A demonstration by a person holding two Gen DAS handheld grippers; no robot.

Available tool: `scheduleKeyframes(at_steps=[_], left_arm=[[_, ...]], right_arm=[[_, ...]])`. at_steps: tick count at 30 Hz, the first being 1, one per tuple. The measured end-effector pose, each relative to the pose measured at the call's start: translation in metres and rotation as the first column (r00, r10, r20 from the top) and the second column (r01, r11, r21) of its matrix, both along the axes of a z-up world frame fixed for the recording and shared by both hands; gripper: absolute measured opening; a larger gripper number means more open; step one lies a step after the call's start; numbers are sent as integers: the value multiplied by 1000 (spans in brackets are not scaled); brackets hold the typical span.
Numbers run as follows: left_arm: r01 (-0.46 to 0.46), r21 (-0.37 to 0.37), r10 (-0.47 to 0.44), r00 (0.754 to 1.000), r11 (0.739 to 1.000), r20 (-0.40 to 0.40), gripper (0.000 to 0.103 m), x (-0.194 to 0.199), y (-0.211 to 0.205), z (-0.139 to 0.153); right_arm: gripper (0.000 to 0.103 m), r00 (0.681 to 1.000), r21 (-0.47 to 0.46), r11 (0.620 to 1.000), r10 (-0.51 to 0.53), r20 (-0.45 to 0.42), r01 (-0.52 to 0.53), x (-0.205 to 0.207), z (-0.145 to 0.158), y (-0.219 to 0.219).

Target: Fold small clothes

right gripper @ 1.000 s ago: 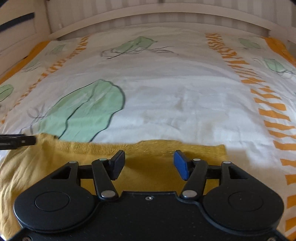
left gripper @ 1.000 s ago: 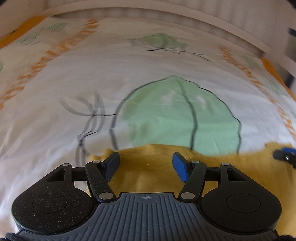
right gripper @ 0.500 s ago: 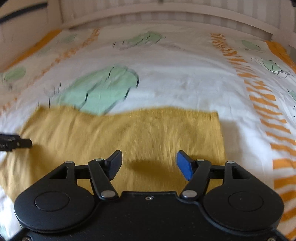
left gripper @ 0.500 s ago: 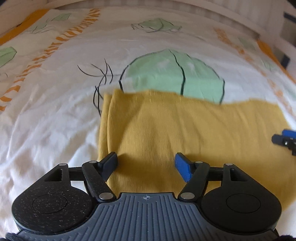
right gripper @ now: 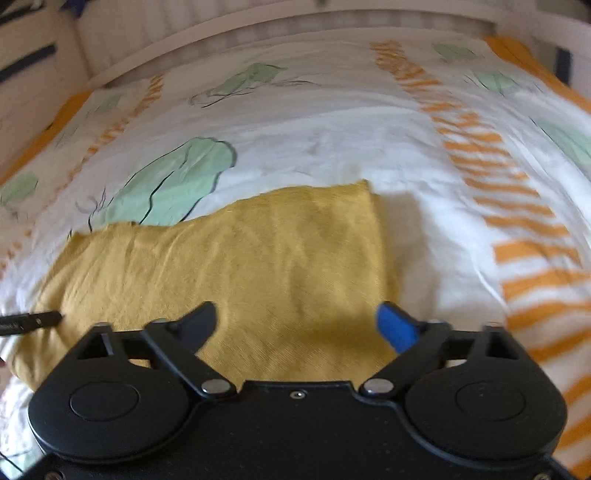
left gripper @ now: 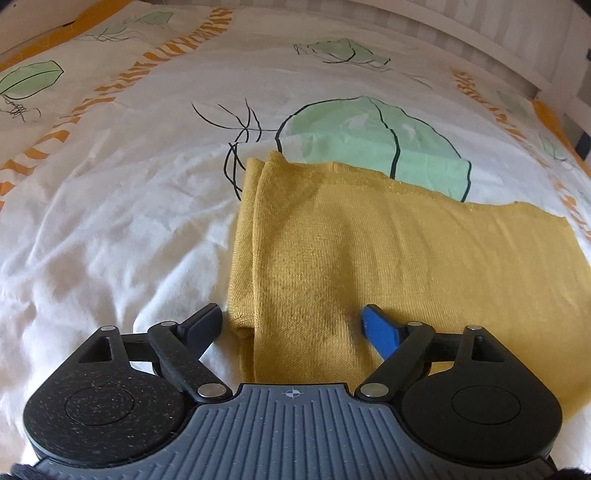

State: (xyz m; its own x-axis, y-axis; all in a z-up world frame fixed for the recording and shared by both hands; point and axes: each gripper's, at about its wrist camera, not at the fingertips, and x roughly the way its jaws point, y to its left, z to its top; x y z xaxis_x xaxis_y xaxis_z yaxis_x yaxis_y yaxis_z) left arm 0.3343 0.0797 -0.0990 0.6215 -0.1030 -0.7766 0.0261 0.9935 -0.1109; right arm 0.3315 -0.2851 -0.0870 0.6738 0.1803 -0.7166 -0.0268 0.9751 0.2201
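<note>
Yellow garment (left gripper: pixel 388 258) lies flat between the open left hand-held gripper's (left gripper: pixel 291 325) fingertips.

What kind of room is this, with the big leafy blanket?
Probably a bedroom. The yellow garment lies on a bed cover printed with green leaves and orange stripes, and a white slatted bed frame runs along the far edge. Both grippers, left and right, are open above the garment.

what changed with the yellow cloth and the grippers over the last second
Both grippers, left gripper and right gripper, pulled back toward the person, so far more of the yellow cloth shows; a second ago only its far edge was visible. Nothing was gripped or released: both stayed open. The cloth stays folded flat on the sheet.
</note>
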Motion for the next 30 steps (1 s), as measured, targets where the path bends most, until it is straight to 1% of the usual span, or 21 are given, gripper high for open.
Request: scheduleKeyframes(at_steps=[3, 5, 7, 9, 11, 15, 18, 20, 23, 26, 28, 30], left_arm=[[8, -10, -8, 1000, 1000, -11, 89, 1, 1, 0], [12, -14, -12, 1000, 1000, -15, 91, 0, 2, -1], [17, -12, -17, 1000, 1000, -15, 93, 0, 2, -2], [19, -21, -20, 1000, 1000, -14, 96, 0, 2, -3], [18, -28, -18, 1000, 999, -13, 97, 0, 3, -3], [10, -38, -10, 1000, 999, -12, 102, 1, 2, -4], [4, -25, -5, 1000, 1000, -14, 102, 2, -1, -4], [7, -20, -7, 1000, 1000, -15, 102, 2, -2, -3], [14, -21, -14, 1000, 1000, -25, 102, 4, -2, -1], [8, -52, -10, 999, 999, -46, 102, 4, -1, 8], [12, -86, -13, 1000, 996, -19, 102, 0, -4, 21], [28, -94, -26, 999, 995, 28, 102, -4, -14, 36]], right_arm=[[101, 997, 47, 997, -67, -39, 68, -11, -1, -20], [103, 991, 96, 988, -116, -63, 122, -17, -5, -35], [103, 983, 160, 973, -149, -104, 165, -18, -13, -49], [103, 978, 229, 956, -155, -141, 185, -19, -21, -60], [103, 982, 261, 951, -137, -128, 167, -17, -24, -63], [103, 994, 301, 951, -43, -103, 72, -7, -27, -59], [103, 996, 362, 932, 10, -85, 22, 2, -33, -55], [103, 998, 376, 926, 23, -66, 4, 7, -36, -51], [103, 999, 418, 908, 26, -46, -5, 12, -39, -53], [103, 999, 476, 879, 7, -38, 12, 12, -42, -61], [103, 999, 509, 861, -4, -40, 24, 12, -43, -66], [103, 999, 518, 855, -4, -47, 28, 13, -43, -68]])
